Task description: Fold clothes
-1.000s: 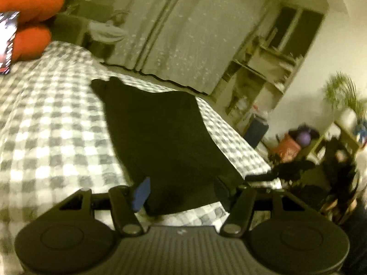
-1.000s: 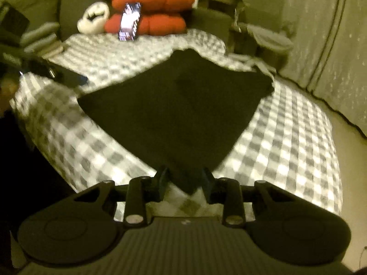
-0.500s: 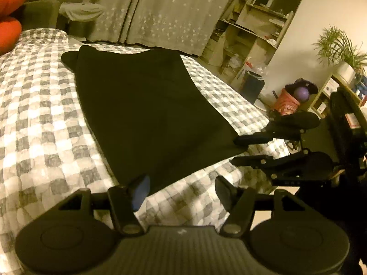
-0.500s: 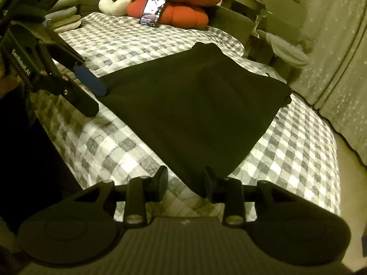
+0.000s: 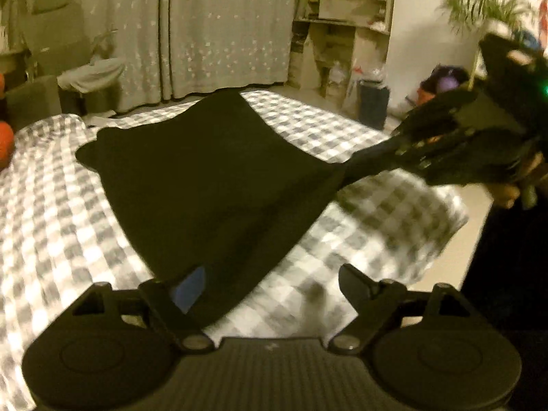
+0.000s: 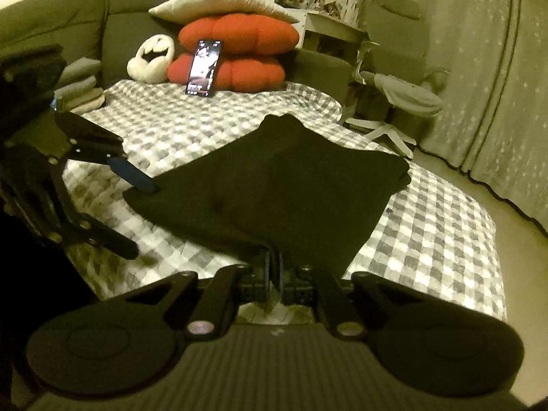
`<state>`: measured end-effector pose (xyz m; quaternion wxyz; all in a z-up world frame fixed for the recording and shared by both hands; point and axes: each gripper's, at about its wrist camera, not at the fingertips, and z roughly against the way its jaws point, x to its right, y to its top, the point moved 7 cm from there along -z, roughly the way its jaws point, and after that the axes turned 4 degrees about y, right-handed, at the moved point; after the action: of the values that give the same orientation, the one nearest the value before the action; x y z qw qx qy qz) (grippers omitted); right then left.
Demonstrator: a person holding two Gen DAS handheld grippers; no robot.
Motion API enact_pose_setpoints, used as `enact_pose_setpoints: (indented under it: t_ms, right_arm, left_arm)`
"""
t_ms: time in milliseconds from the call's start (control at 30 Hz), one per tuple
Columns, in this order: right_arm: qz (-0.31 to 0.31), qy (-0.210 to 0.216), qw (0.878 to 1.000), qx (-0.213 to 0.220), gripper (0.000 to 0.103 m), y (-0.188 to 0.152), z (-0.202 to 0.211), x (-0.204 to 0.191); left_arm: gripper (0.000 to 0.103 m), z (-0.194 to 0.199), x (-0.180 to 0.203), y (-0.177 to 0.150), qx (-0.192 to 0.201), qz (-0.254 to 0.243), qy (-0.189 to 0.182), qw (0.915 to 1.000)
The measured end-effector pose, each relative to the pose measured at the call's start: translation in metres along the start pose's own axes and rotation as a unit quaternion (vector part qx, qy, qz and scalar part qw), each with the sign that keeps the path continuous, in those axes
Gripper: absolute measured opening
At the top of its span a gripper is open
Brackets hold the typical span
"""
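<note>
A black garment (image 6: 284, 185) lies spread flat on the grey-and-white checked bed cover (image 6: 428, 226). My right gripper (image 6: 272, 267) is shut on its near corner, and the cloth rises slightly toward the pinch. From the left wrist view, that right gripper (image 5: 346, 174) pinches the garment's (image 5: 212, 185) right corner. My left gripper (image 5: 270, 284) has its jaws opening wide, with another corner of the cloth lying against the blue-padded finger (image 5: 188, 289) and not pressed. In the right wrist view, the left gripper (image 6: 138, 219) stands at the garment's left corner.
At the head of the bed are red cushions (image 6: 239, 51), a propped phone (image 6: 203, 68), a white plush (image 6: 150, 60) and folded clothes (image 6: 80, 89). An office chair (image 6: 394, 102) and curtains (image 6: 479, 68) stand beyond. Shelves (image 5: 342, 27) and a bin (image 5: 373, 106) are across the floor.
My right gripper has shut on the garment's near corner and raised it a little. My left gripper has rolled, spread its jaws wider and shifted along the garment's edge.
</note>
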<state>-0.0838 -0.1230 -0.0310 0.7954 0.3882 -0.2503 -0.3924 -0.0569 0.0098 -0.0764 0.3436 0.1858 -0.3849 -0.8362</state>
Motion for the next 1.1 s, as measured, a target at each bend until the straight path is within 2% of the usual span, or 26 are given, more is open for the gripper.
enact_pose_setpoints:
  t_ms: [33, 67, 100, 133, 200, 267, 333, 433, 500, 567, 600, 633, 667, 733, 767, 800, 867, 900, 967, 1100]
  right_arm:
    - [-0.006, 0.001, 1.000, 0.007, 0.004, 0.003, 0.001, 0.002]
    - [-0.011, 0.002, 1.000, 0.014, 0.004, 0.005, 0.003, 0.003]
    - [-0.017, 0.003, 1.000, 0.021, 0.004, 0.008, 0.004, 0.005]
    - [-0.022, 0.004, 0.999, 0.028, 0.004, 0.011, 0.006, 0.006]
    - [-0.033, 0.005, 0.999, 0.035, 0.004, 0.013, 0.007, 0.010]
    - [-0.032, 0.004, 0.999, 0.030, 0.004, 0.012, 0.004, 0.011]
    - [-0.028, 0.004, 0.999, 0.023, 0.004, 0.010, 0.001, 0.010]
    - [-0.005, 0.007, 1.000, 0.011, 0.004, 0.004, -0.003, 0.005]
    - [0.031, 0.002, 1.000, -0.001, 0.016, -0.002, -0.007, -0.002]
    - [0.074, -0.010, 0.997, -0.014, 0.022, -0.008, -0.012, -0.011]
    - [0.080, -0.012, 0.997, -0.012, 0.041, -0.009, -0.011, -0.012]
    - [0.086, -0.013, 0.996, -0.009, 0.054, -0.010, -0.009, -0.013]
    - [0.092, -0.014, 0.996, -0.007, 0.072, -0.011, -0.008, -0.015]
    - [0.096, -0.012, 0.995, 0.004, 0.073, -0.011, -0.005, -0.015]
    - [0.086, -0.006, 0.996, 0.008, 0.064, -0.011, -0.004, -0.013]
    - [0.082, -0.007, 0.997, 0.004, 0.038, -0.011, -0.006, -0.011]
    - [0.076, -0.009, 0.997, -0.005, 0.010, -0.012, -0.010, -0.006]
    - [0.082, -0.012, 0.997, -0.009, 0.004, -0.013, -0.012, -0.007]
    - [0.088, -0.019, 0.996, -0.003, 0.003, -0.013, -0.009, -0.007]
    - [0.058, 0.009, 0.996, 0.069, 0.003, 0.003, 0.030, -0.008]
  left_arm:
    - [0.080, -0.003, -0.001, 0.001, -0.004, -0.015, 0.009, 0.9998]
    - [0.070, -0.006, -0.002, 0.002, -0.008, -0.031, 0.018, 0.9993]
    - [0.065, -0.008, -0.004, 0.002, -0.013, -0.042, 0.026, 0.9987]
    - [0.056, -0.009, -0.006, 0.002, -0.015, -0.043, 0.029, 0.9985]
    - [0.046, -0.010, -0.010, 0.002, -0.019, -0.042, 0.032, 0.9984]
    - [0.022, -0.009, -0.014, 0.003, -0.019, -0.038, 0.035, 0.9985]
    - [0.011, -0.007, -0.019, 0.004, -0.020, -0.025, 0.034, 0.9989]
    - [0.007, -0.006, -0.029, 0.009, -0.015, 0.009, 0.015, 0.9997]
    - [0.006, -0.007, -0.036, 0.013, -0.010, 0.042, 0.002, 0.9991]
    - [0.006, -0.005, -0.041, 0.016, 0.000, 0.065, -0.007, 0.9979]
    - [0.006, -0.003, -0.043, 0.018, 0.006, 0.073, -0.011, 0.9972]
    - [0.006, -0.001, -0.045, 0.019, 0.012, 0.081, -0.016, 0.9965]
    - [0.006, 0.001, -0.046, 0.020, 0.016, 0.087, -0.017, 0.9959]
    - [0.006, 0.003, -0.047, 0.021, 0.021, 0.092, -0.021, 0.9953]
    - [0.006, 0.003, -0.048, 0.021, 0.024, 0.094, -0.023, 0.9951]
    - [0.006, 0.004, -0.048, 0.021, 0.026, 0.096, -0.025, 0.9948]
    - [0.006, 0.006, -0.047, 0.022, 0.030, 0.094, -0.028, 0.9947]
    - [0.006, 0.008, -0.047, 0.022, 0.032, 0.092, -0.029, 0.9948]
    - [0.006, 0.012, -0.044, 0.020, 0.032, 0.082, -0.026, 0.9958]
    - [0.005, 0.037, -0.029, 0.023, 0.051, 0.059, -0.024, 0.9967]
